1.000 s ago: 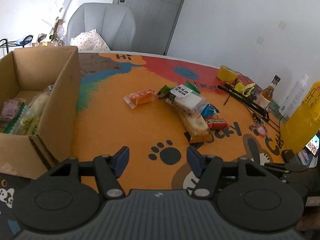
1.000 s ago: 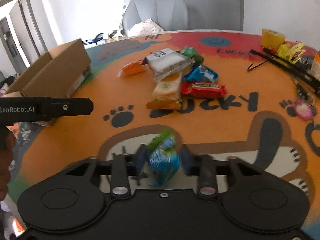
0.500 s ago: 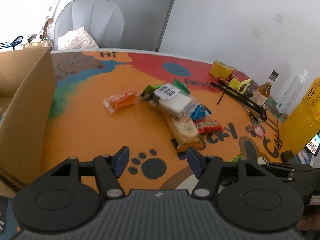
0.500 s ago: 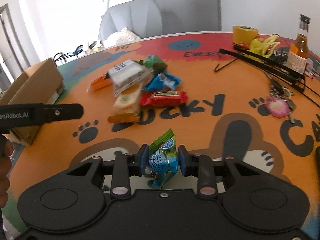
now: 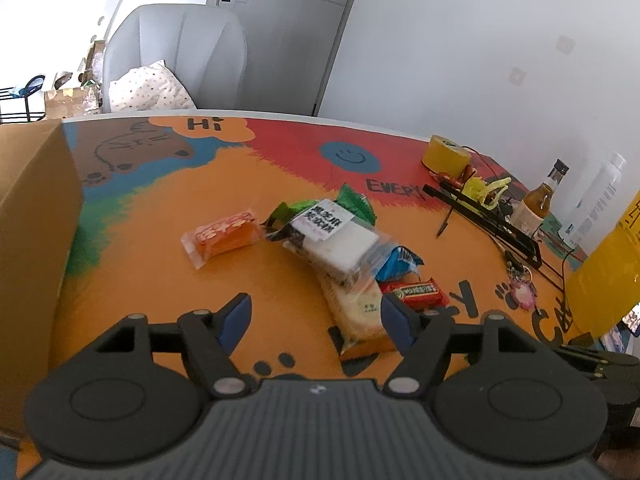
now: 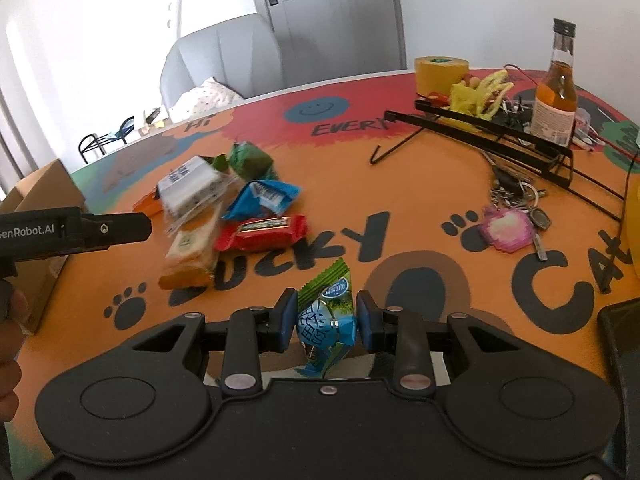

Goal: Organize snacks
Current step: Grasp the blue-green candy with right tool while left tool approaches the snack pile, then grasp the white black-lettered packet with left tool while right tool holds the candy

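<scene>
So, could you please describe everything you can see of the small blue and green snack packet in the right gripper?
The snack packet is a small, glossy, crinkled plastic wrapper, blue with a white grid pattern below, green with a serrated sealed edge on top, and a round blue label. It stands roughly upright, tilted slightly, pinched at its middle between the blue-padded jaws of the right gripper. Whether its lower end touches the table is hidden.

snack pile on table, box to its left.

Glossy crinkled plastic candy wrapper; matt brown cardboard box; glass bottle.
</scene>
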The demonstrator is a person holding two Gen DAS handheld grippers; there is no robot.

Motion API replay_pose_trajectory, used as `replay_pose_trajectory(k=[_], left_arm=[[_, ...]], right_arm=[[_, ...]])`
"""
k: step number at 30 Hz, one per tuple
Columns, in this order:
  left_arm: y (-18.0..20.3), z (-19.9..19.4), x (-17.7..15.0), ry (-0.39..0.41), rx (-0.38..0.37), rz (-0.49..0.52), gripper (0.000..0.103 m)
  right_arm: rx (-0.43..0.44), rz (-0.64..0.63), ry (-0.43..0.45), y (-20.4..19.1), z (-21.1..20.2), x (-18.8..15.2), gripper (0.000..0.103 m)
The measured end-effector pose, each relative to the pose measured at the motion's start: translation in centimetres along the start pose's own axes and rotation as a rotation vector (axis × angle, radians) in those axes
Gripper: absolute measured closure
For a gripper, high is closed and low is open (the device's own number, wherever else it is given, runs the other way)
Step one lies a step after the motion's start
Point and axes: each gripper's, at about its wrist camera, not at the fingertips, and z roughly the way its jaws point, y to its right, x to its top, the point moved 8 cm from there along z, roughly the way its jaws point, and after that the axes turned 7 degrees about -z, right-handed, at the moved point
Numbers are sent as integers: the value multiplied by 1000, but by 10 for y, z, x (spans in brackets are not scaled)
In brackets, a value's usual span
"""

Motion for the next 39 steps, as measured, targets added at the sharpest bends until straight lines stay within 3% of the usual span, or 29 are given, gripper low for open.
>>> replay_pose_trajectory(k=[15,17,19,26,33,36,39], left_arm=[[18,34,22,18,3,-34,31],[19,38,28,33,25,-53,21],[17,43,34,41,82,-66,18],[16,62,42,20,147,-130,17],[15,70,36,-5,158,-134,17],[15,74,32,-25,143,-121,18],[15,73,28,-38,116,-130,34]], right_arm=[[-30,45,5,24,8,7,73],[-30,50,7,26,9,7,73],[-30,50,7,27,9,7,73],[-34,38,6,26,9,6,72],[-44,49,12,27,9,7,72],[-49,49,13,26,9,7,72],[-48,52,13,26,8,6,72]])
